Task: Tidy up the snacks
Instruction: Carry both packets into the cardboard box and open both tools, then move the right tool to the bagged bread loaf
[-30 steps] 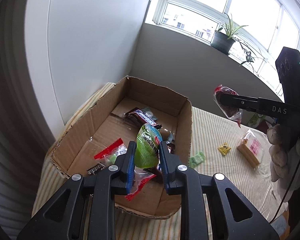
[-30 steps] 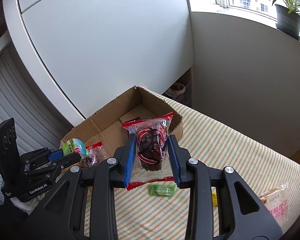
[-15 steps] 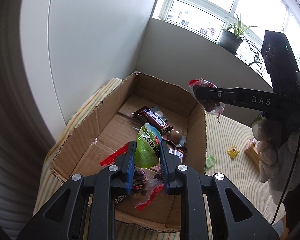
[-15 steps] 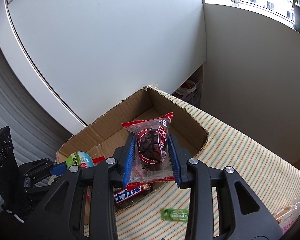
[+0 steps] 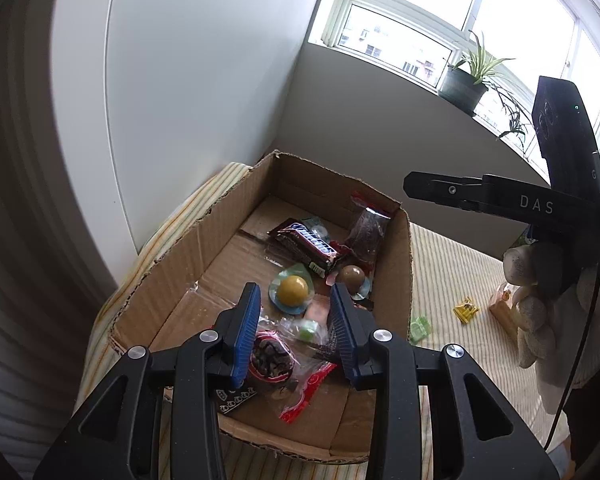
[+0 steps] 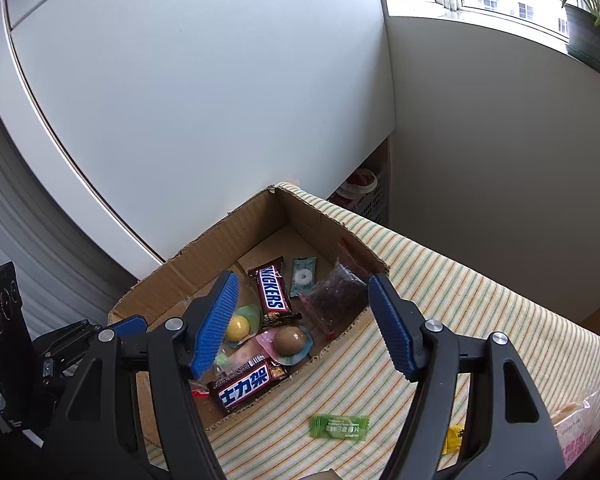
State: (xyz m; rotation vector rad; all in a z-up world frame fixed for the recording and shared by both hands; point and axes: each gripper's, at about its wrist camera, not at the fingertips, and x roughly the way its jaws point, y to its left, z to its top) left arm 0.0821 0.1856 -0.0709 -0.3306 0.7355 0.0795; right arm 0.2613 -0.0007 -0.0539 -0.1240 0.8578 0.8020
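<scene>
A bench [image 6: 480, 320] under a striped cloth stands in a corner of white walls below a bright window with a potted plant [image 5: 464, 84] on its sill. At the bench's far left corner sits the cardboard box [image 5: 204, 248], where the snacks now lie. A second ago the left claw [image 5: 296, 332] pinched a green jelly cup and the right claw [image 6: 304, 320] a red-edged cake packet [image 5: 366, 228]; both are now let go, the jaws opening with nothing between them. The packet leans against the box's right wall, and a yellow jelly cup [image 5: 292, 290] lies bottom-up beside a brown one [image 5: 351, 276] and a Snickers bar [image 5: 306, 244]. The left wrist view alone shows the gloved hand [image 5: 540, 292] carrying the right claw, and a dark pastry packet [image 5: 272, 360] at the box's near edge. The right wrist view alone shows a second Snickers bar [image 6: 246, 386] with Chinese lettering and a mint packet [image 6: 303, 276]. Still outside the box, on the cloth near the bench's front edge, lie a green candy [image 6: 339, 427], a yellow candy [image 5: 466, 310] and a wrapped cake [image 6: 576, 428].
</scene>
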